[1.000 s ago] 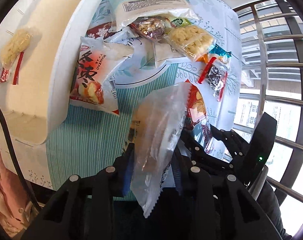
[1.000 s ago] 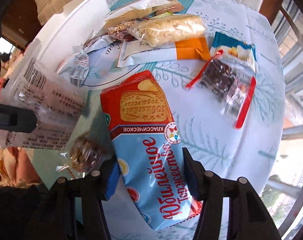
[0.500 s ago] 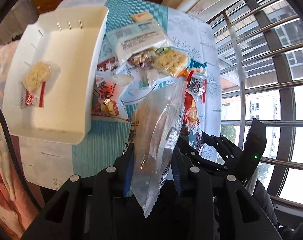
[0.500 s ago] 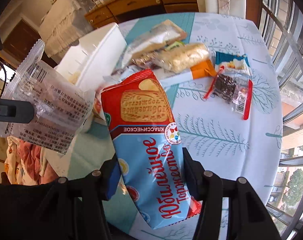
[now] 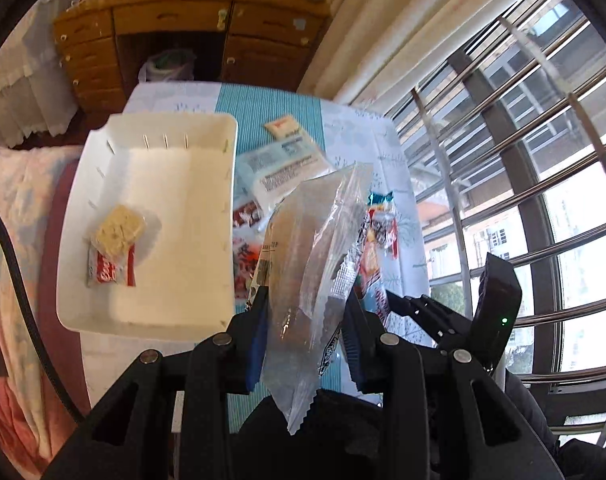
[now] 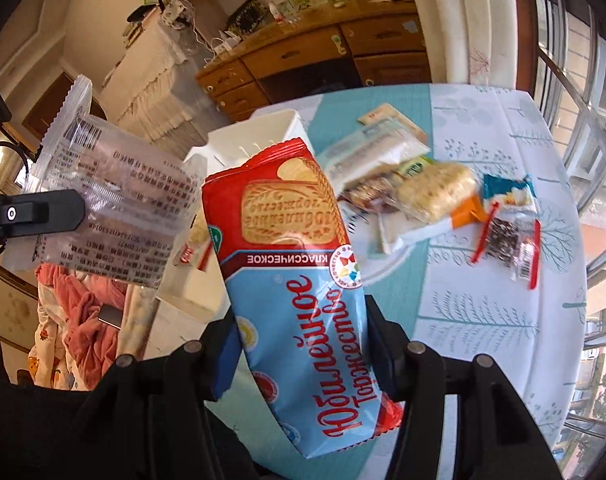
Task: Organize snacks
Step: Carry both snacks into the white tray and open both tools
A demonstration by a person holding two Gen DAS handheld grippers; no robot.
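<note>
A: Left claw is clamped on a clear plastic snack packet, pads pinching its lower part, long axis running up and away from the claw. Packet is in the air, off the table.

B: Target?

A: White plastic bin, at the table's left edge. It lies ahead of and to the left of the left claw, open side up, with one instant noodle pack in it, near the left wall. Left claw is the nearer one, I'd judge; from the right wrist view the bin sits behind and left of the right claw's load.

B: Right side?

A: Right claw grips a red-and-blue biscuit pack across its width, long axis pointing forward along the fingers, also held above the table.

B: What's left on the table?

A: Loose pile mid-table: a white-blue wrapped pack, a noodle block, an orange-white pack, a teal packet and a red-trimmed dark snack bag toward the right edge.

B: Surroundings?

A: Cloth-covered table with teal stripe and leaf print. Wooden dresser beyond the far edge, barred window on the right, bedding left.
</note>
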